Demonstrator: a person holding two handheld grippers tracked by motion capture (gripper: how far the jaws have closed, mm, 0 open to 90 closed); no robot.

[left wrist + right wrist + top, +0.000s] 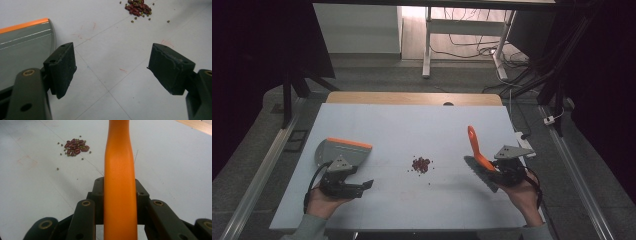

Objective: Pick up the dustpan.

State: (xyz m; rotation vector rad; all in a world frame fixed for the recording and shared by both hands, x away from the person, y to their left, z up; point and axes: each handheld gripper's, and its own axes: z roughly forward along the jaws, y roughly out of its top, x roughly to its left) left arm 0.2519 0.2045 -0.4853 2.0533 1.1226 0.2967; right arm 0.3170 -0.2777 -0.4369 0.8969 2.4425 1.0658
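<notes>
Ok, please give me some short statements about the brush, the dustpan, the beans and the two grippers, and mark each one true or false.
1. The right gripper is shut on the brush's orange handle. True.
2. The left gripper holds the dustpan. False: its jaws stand open and empty, beside the dustpan.
3. The pile of red beans lies between the two grippers. True.
4. The beans are already inside the dustpan. False: they lie on the table, apart from the dustpan.
</notes>
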